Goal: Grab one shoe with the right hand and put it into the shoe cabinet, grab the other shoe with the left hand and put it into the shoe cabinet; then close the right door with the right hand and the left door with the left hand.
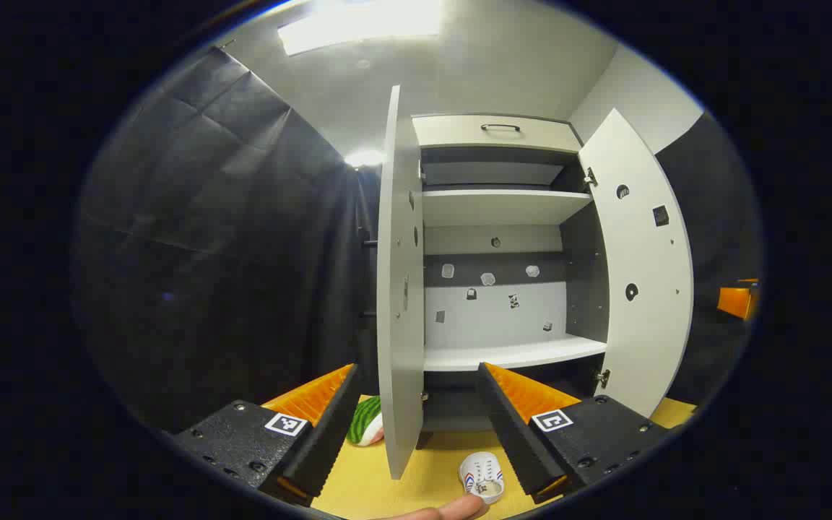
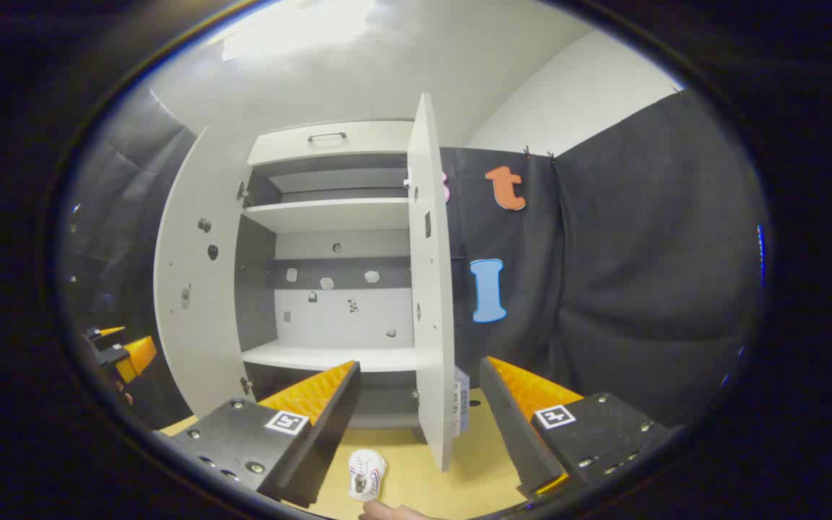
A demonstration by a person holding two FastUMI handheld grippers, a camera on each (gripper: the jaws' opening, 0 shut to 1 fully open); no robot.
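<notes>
The white shoe (image 2: 367, 474) lies on the yellow floor (image 2: 416, 477) in front of the open shoe cabinet (image 2: 329, 217), near the right door (image 2: 430, 289). The right gripper (image 2: 419, 426) hangs wide open and empty above it; the left gripper (image 1: 416, 426) is open and empty too. A green shoe (image 1: 365, 421) sits beside the left door (image 1: 398, 289). The right gripper should drop straight down and close across the shoe's middle.

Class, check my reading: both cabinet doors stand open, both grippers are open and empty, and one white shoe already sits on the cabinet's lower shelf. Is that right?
Not quite. The white shoe lies on the yellow floor in front of the cabinet, not on the lower shelf, which is bare in the left gripper view. The rest holds: both doors stand open, and the left gripper and right gripper are open and empty.
</notes>
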